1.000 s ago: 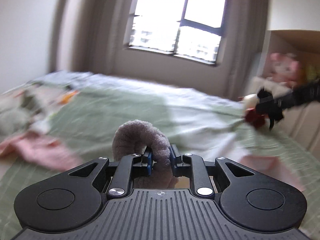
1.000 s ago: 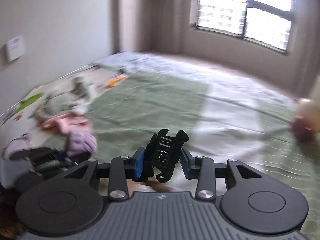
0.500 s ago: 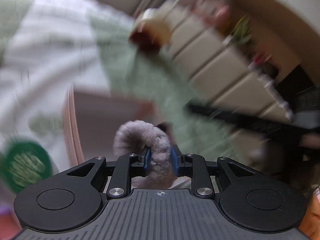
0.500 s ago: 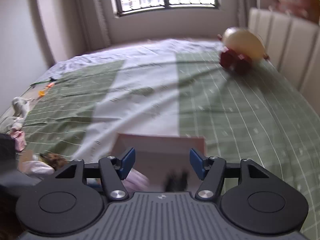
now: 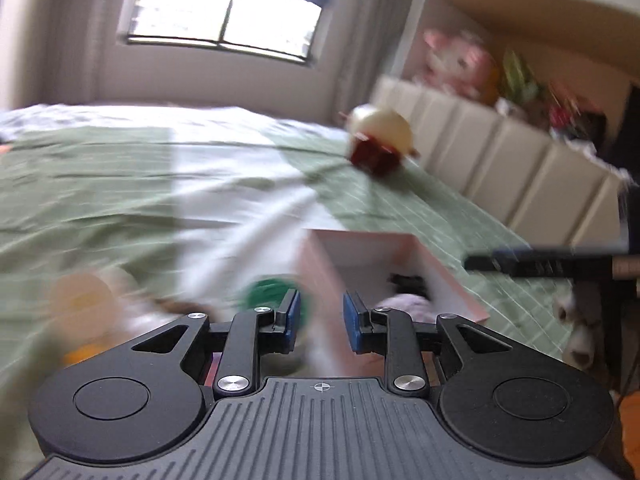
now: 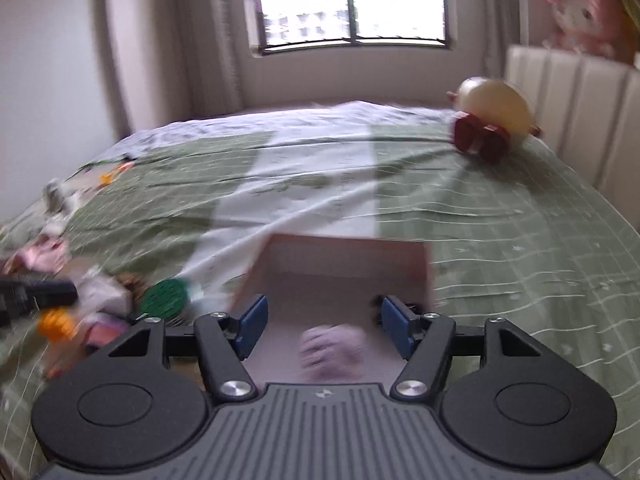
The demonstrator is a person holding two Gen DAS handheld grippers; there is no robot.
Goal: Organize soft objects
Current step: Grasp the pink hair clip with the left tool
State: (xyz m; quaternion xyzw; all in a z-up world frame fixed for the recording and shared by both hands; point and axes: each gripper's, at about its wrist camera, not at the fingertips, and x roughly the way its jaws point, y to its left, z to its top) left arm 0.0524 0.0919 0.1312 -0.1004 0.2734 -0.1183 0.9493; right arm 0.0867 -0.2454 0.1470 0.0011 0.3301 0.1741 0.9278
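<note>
Left wrist view: left tongs (image 5: 319, 322) stand open and empty; the fluffy toy (image 5: 404, 307) they gripped now lies in the box (image 5: 452, 280). Right tongs (image 6: 322, 326), opening, have dropped the black clip (image 5: 408, 281) there too.

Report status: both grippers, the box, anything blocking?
Left gripper open, empty. Right gripper opening, nothing between pads. Purple plush and black item inside pink box. Nothing blocking.

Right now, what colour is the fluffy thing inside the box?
Pale purple fluffy thing, clearest in the right wrist view.
</note>
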